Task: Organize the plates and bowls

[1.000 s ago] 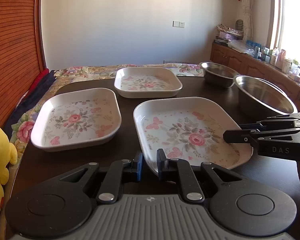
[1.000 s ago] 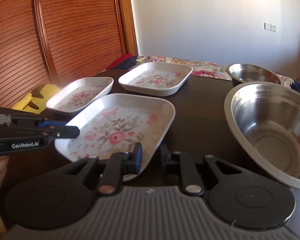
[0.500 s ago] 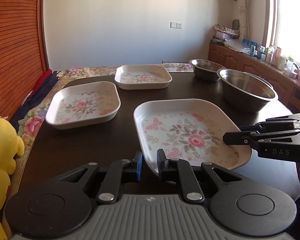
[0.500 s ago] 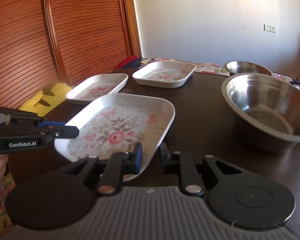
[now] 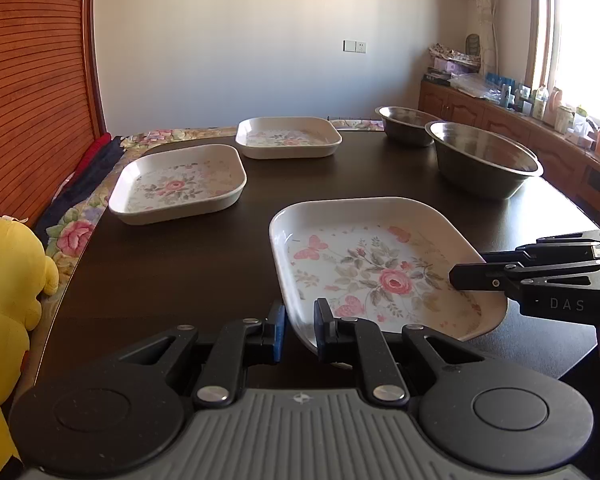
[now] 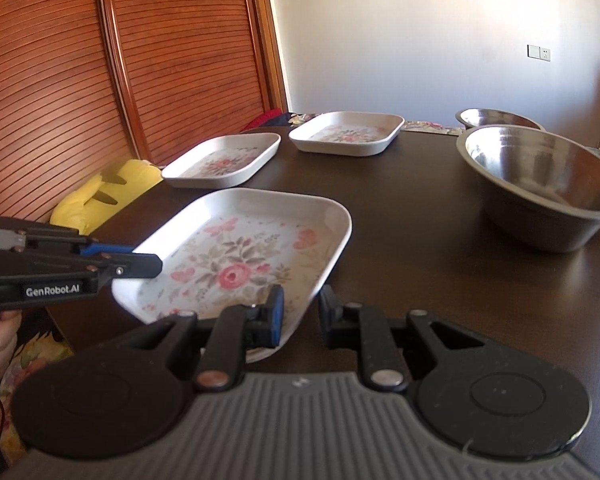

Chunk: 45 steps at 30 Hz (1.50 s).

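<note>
the risk: with 2 thin rim pinches on opposite sides, uneven lifting could twist the big floral plate (image 5: 380,268) loose onto the table (image 5: 172,272). the left gripper (image 5: 298,330) and right gripper (image 6: 300,312) each sit nearly closed on its near rim; the plate extends forward between them.

We see a dark glossy wooden table (image 5: 172,280) and white floral rectangular plates (image 5: 380,264) that look like smooth, semi-gloss plastic. The round steel bowls (image 6: 540,184) have a brushed, reflective finish; the yellow toy (image 5: 8,280) is matt plush cloth.
</note>
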Motion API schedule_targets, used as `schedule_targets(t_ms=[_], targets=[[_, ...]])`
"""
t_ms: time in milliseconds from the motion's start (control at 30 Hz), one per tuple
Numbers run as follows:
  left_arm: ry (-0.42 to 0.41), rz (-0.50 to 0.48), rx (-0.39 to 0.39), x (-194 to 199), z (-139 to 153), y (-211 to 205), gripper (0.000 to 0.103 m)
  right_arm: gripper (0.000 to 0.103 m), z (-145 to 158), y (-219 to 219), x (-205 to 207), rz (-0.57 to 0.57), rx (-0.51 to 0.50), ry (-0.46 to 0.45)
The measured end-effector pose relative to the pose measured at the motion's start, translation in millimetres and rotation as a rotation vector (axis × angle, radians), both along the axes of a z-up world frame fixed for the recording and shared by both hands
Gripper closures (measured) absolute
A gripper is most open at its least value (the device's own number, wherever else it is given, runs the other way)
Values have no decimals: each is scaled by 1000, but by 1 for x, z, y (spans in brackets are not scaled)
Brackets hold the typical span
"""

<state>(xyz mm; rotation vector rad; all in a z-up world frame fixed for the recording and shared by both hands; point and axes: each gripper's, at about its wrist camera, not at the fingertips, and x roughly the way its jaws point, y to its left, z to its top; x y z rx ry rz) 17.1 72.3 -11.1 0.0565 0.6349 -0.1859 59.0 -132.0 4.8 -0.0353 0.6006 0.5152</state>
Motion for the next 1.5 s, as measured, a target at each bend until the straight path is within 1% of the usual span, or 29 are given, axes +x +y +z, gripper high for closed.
schedule_targets(t_ms=[433,600,767,933,1000,1200,1333,1367,1400,1500], targets=[[25,9,11,0,-9,0,87,82,-5,1,-2,-3,6,19],[23,11,1,0,-9,1,86,82,-4,3,-1,-3,5,16],[21,30,-16,0,-9,6,86,82,-5,-1,0,-6,28,12],[6,42,-22,-3,-3,11,79,82,4,-8,-3,-22,36,-12],[-7,48,-25,-4,2,13,72,82,9,-12,-5,-31,33,-32],[-52,67,-32,3,18,24,61,81,30,-19,-2,-28,44,-81],[-71,87,-30,15,26,34,58,78,42,-15,8,-2,39,-94],[-76,90,-28,19,28,37,55,74,44,-14,10,6,36,-96],[-80,92,-26,22,30,39,53,73,47,-12,14,15,33,-97],[-83,99,-16,33,33,47,49,72,52,-3,23,40,15,-97]])
